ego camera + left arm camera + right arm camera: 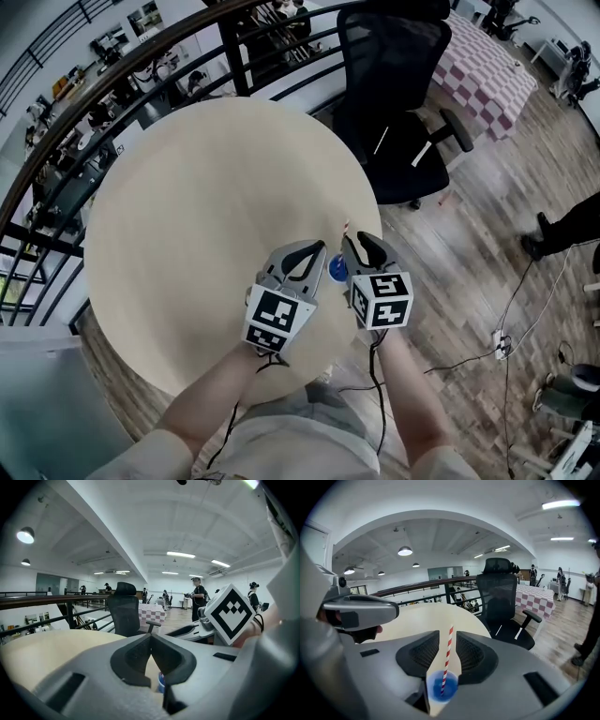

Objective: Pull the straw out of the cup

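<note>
A small blue cup [337, 271] stands on the round beige table [206, 216] near its front right edge, between my two grippers. A red-and-white striped straw [448, 656] rises out of the cup [442, 686], leaning slightly right. My right gripper [447, 637] is open, its two jaws flanking the straw's upper part with a gap on each side. The straw's tip [345, 231] shows just left of this gripper [361, 246]. My left gripper [317, 249] is just left of the cup, its jaw tips meeting [151, 637] on nothing. A sliver of the cup [161, 682] shows below them.
A black office chair [398, 103] stands just beyond the table's right side. A dark railing [112, 84] curves round the far left. A checked table [487, 66] is further back, cables and a power strip [502, 345] lie on the wood floor, and a person's leg [562, 230] shows at right.
</note>
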Available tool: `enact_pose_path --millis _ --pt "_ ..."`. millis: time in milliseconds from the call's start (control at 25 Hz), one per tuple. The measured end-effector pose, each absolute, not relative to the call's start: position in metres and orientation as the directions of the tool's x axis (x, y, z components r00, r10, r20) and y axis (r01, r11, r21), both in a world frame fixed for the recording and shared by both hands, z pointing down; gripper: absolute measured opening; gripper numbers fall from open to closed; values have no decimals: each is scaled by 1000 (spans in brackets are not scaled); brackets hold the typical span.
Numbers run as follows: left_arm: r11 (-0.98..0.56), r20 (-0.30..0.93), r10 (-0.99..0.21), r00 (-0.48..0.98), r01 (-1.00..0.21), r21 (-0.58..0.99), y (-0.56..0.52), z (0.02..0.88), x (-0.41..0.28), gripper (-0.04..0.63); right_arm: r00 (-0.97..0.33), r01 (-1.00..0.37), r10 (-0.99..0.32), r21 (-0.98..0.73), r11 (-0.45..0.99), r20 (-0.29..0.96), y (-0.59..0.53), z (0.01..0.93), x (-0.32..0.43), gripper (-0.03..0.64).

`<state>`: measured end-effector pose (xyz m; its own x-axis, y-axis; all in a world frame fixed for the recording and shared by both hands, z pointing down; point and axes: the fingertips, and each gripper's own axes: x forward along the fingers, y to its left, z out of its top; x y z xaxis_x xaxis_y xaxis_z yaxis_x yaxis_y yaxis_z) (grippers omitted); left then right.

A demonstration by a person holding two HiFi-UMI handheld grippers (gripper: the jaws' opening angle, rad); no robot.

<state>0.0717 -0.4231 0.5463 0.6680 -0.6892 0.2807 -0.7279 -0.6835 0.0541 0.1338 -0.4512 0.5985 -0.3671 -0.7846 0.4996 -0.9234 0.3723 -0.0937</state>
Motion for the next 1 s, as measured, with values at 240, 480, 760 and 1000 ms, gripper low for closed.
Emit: enact_pose_path --millis 240,480,760,1000 --pt "-677 282 -690 667 -732 76 -429 558 71 12 -358 -929 -776 -118 351 520 -465 618 130 117" --pt "-681 293 -682 670 -728 78 -425 564 68 12 -379 -922 -773 -138 361 508 -470 630 124 99" --pt "-676 301 -687 662 -734 71 -421 564 59 14 -380 -924 -806 -145 353 453 -464 613 127 35" --pt "-683 297 -684 666 -728 58 -405 554 61 12 -364 -930 -816 -133 342 449 -450 600 133 35"
